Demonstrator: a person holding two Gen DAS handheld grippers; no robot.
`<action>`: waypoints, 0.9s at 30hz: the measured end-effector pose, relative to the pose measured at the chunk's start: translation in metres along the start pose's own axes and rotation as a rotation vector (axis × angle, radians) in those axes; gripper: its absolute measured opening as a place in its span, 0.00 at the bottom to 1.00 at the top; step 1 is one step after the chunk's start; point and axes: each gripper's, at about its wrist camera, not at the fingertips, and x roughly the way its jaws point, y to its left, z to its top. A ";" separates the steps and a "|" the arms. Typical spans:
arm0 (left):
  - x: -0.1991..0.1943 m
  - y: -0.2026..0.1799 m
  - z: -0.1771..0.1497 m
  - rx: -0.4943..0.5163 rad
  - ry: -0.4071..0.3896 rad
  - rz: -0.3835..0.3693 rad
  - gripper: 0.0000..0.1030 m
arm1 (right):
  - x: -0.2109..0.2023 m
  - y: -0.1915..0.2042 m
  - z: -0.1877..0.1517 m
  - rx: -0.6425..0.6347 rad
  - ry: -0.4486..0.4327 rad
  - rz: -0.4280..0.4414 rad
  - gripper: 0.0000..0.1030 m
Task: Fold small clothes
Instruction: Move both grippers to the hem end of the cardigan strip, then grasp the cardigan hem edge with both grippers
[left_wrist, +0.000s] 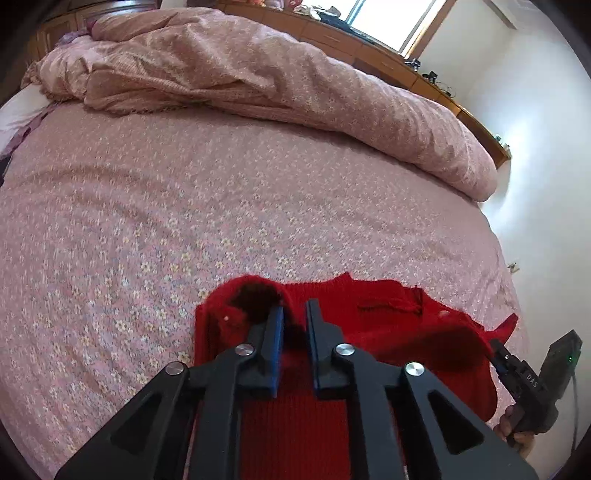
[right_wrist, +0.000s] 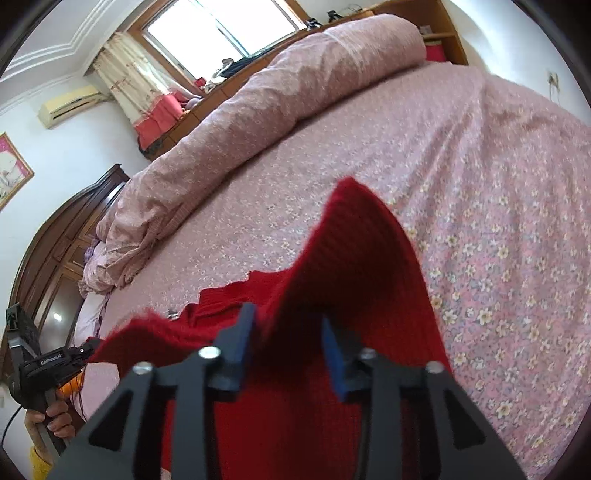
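Note:
A small red knit sweater (left_wrist: 369, 332) is held stretched between both grippers above the pink floral bed sheet (left_wrist: 184, 221). My left gripper (left_wrist: 295, 314) is shut on one edge of it, next to a cuff opening; red cloth sits between the blue pads. In the right wrist view the sweater (right_wrist: 369, 266) rises in a peak ahead of my right gripper (right_wrist: 288, 325), whose jaws pinch a fold of it. The right gripper also shows in the left wrist view (left_wrist: 498, 350) at the sweater's right edge. The left gripper shows in the right wrist view (right_wrist: 88, 350) gripping the far corner.
A rolled pink quilt (left_wrist: 258, 92) lies along the far side of the bed. Wooden cabinets (left_wrist: 369, 48) and a window stand behind it. A dark wooden headboard (right_wrist: 55, 240) is at the left in the right wrist view. A white wall (left_wrist: 535, 147) borders the bed.

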 end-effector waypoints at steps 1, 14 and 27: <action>-0.002 -0.002 0.002 0.011 -0.004 0.002 0.09 | -0.001 -0.002 -0.001 0.005 -0.001 0.005 0.46; -0.010 0.008 0.001 0.002 -0.012 0.034 0.16 | -0.021 -0.012 -0.002 -0.031 -0.018 -0.054 0.55; 0.046 0.038 -0.002 0.006 0.101 0.071 0.16 | 0.011 -0.031 0.029 -0.158 0.061 -0.226 0.56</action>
